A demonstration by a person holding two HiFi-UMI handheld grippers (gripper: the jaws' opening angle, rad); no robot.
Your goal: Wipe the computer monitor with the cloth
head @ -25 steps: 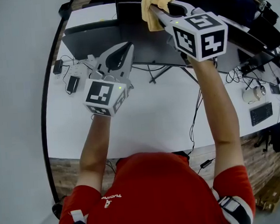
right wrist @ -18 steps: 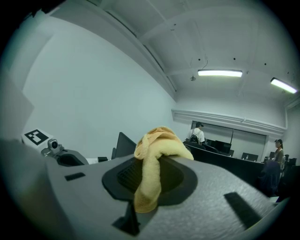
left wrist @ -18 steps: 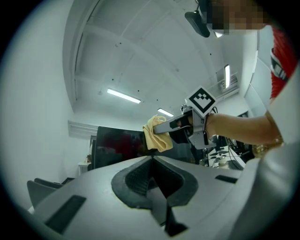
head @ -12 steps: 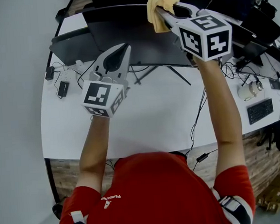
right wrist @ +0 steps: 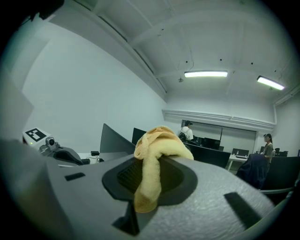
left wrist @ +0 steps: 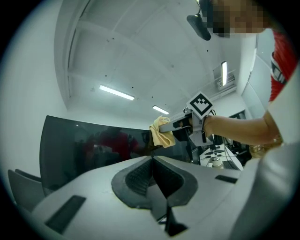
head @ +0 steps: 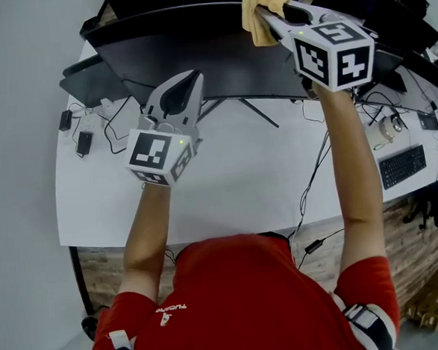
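A white, smooth, curved-edged tabletop (head: 235, 184) carries a wide, curved, glossy black computer monitor (head: 219, 66) on thin splayed legs. Its far corners are cut off in the head view. The person's red shirt (head: 250, 295) bears small white print, too small to read.

The grey plastic right claw (head: 266, 19), with a black-and-white marker cube behind it, is clamped on a soft, crumpled, yellow terry cloth (head: 261, 3). The cloth is held at the monitor's upper edge, and whether it presses the glass is hard to tell. The left claw (head: 186, 83) hangs lower in front of the screen, its ribbed dark pads closed together on nothing. Thin black cables (head: 309, 179) trail over the tabletop.
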